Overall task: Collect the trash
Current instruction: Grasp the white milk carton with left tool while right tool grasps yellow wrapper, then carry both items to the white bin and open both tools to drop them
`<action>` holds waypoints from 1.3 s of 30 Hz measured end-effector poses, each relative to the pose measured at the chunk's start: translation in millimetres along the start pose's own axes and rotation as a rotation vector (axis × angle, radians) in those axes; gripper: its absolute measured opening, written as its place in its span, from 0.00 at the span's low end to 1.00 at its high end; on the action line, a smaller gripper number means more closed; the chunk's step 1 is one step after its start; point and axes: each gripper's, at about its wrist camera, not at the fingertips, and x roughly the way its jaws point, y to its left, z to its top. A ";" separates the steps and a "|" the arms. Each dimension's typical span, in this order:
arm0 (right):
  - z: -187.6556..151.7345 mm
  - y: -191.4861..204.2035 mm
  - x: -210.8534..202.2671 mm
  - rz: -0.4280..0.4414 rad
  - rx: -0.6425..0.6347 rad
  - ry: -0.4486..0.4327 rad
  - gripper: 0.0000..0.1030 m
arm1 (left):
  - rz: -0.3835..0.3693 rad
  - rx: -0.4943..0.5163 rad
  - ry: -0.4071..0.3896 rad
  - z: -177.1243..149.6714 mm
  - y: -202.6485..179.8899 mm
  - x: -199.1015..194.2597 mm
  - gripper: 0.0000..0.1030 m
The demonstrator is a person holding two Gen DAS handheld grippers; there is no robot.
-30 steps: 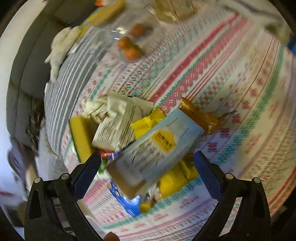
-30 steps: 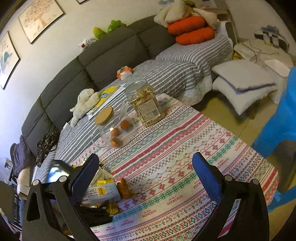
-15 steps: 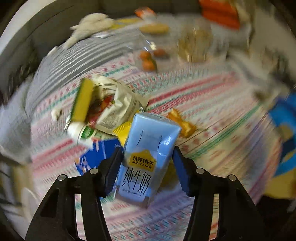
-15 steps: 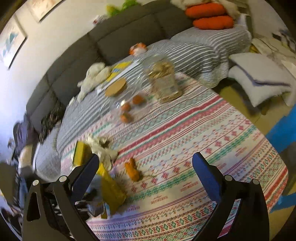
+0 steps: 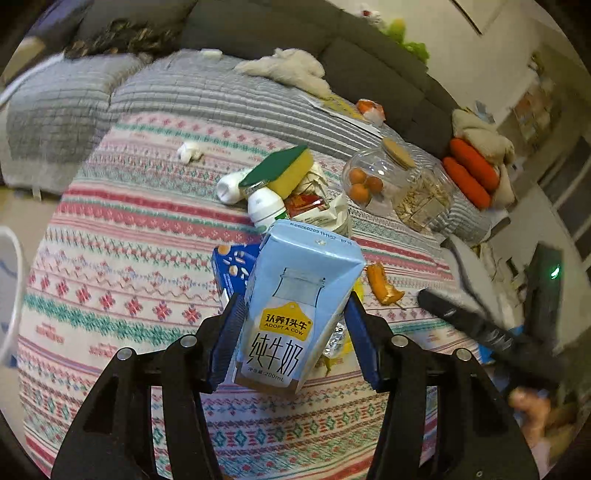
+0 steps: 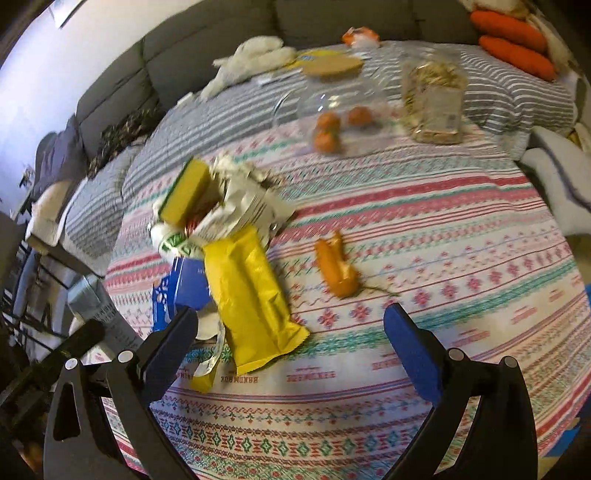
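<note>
My left gripper is shut on a light blue milk carton and holds it up above the patterned tablecloth. Behind it lies a trash pile: a yellow-green sponge, white bottles, crumpled wrappers, a blue packet and an orange wrapper. My right gripper is open and empty above the table, near a yellow packet, with the orange wrapper and the sponge beyond it. The carton shows at the left edge.
A glass jar with oranges and a jar of snacks stand at the table's far side; both also show in the right wrist view, the orange jar and the snack jar. A grey sofa lies behind. A small white wad lies apart.
My left gripper closed on the milk carton and lifted it off the pile, swinging its view round. My right gripper moved down and closer to the trash, staying open.
</note>
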 end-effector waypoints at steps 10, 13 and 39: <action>4.0 25.9 39.6 0.026 -0.050 0.018 0.93 | 0.037 0.056 -0.095 2.1 7.6 -33.3 0.51; 6.4 35.4 51.8 0.051 -0.086 0.045 0.93 | 0.032 0.014 -0.084 2.8 22.9 -35.9 0.51; -4.9 68.8 13.3 0.105 -0.209 -0.042 0.34 | 0.089 0.012 -0.167 5.4 33.8 -68.2 0.51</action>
